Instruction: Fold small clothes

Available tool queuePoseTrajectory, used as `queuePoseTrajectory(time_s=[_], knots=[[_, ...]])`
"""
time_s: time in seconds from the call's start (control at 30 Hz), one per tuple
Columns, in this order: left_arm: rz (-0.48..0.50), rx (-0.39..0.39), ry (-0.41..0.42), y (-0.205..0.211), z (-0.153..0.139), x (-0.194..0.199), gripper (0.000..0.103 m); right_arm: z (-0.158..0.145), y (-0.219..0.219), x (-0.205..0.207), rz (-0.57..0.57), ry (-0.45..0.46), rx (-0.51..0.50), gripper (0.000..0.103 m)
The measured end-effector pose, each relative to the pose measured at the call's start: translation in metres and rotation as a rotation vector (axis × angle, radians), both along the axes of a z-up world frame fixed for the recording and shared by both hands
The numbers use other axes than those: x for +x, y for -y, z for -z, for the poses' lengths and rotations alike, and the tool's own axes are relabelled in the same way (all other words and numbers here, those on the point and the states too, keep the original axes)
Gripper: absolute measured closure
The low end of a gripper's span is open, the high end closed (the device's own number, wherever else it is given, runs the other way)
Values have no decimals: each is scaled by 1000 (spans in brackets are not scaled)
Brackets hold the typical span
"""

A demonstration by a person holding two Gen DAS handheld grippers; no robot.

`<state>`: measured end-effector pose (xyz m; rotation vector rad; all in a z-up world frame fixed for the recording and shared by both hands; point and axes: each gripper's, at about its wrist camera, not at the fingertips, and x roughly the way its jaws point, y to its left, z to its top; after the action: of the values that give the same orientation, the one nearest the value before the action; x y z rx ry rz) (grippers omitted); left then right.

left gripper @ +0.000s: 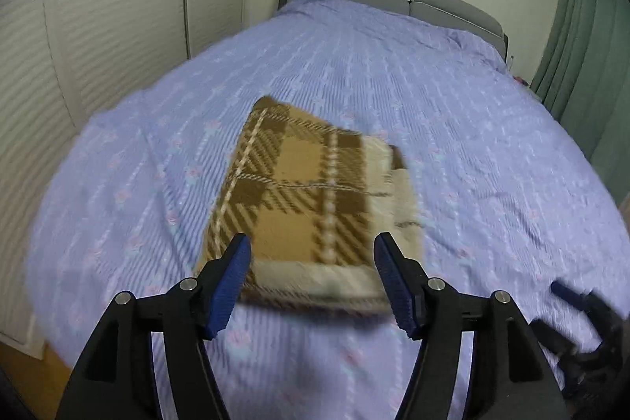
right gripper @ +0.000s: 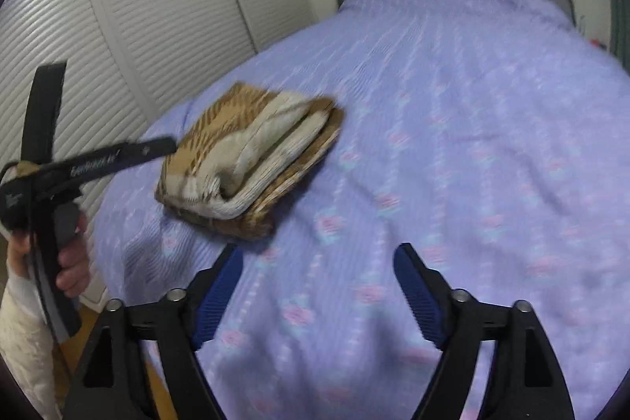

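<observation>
since the brown plaid cloth (left gripper: 311,199) already lies folded into a thick, layered rectangle on the bed (left gripper: 472,128), neither tool needs a grip on it. the left gripper (left gripper: 313,278) hangs just over its near edge, jaws released and holding nothing. the right gripper (right gripper: 317,292) sits off to its side, jaws also spread wide and bare. no containers show.

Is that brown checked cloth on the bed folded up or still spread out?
Folded. The brown checked cloth lies as a compact stack on the bedspread, its layered edges showing along the side. Neither pair of tongs touches it.
</observation>
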<state>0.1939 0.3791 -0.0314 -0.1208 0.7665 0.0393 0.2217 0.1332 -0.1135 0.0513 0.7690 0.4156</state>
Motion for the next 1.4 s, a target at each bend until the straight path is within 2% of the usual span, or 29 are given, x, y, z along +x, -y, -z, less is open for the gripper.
queuePoseTrajectory(time_s=[0.07,0.17,0.23,0.37,0.43,0.6,0.7,0.8,0.9,1.03,1.17,1.4], knots=[[9,12,34,22,-15,-15,21,-19,19,-6,11,44,-23,17],[57,35,79,63,-36,-38,14,-42,52,-14,21,89,-64,13],[100,82,79,97,-47,-52,12,-56,78,-28,24,113,-85,12],[130,117,128,149,-65,-80,5,-84,126,-57,63,150,-96,12],[152,135,147,179,-72,-97,3,-94,149,-73,102,188,-114,8],[175,161,205,241,-76,-141,0,-107,198,-109,175,254,-138,6],[192,143,200,271,-76,-159,0,-113,225,-132,215,286,-156,6],[173,99,199,290,-75,-172,0,-115,246,-149,259,304,-185,3],[191,101,190,308,-69,-179,0,-114,266,-166,307,313,-211,2],[207,109,177,322,-61,-186,0,-108,286,-179,353,275,-184,2],[201,124,187,327,-53,-194,0,-99,296,-189,383,260,-170,2],[229,92,159,329,-46,-194,0,-94,305,-203,411,261,-172,2]])
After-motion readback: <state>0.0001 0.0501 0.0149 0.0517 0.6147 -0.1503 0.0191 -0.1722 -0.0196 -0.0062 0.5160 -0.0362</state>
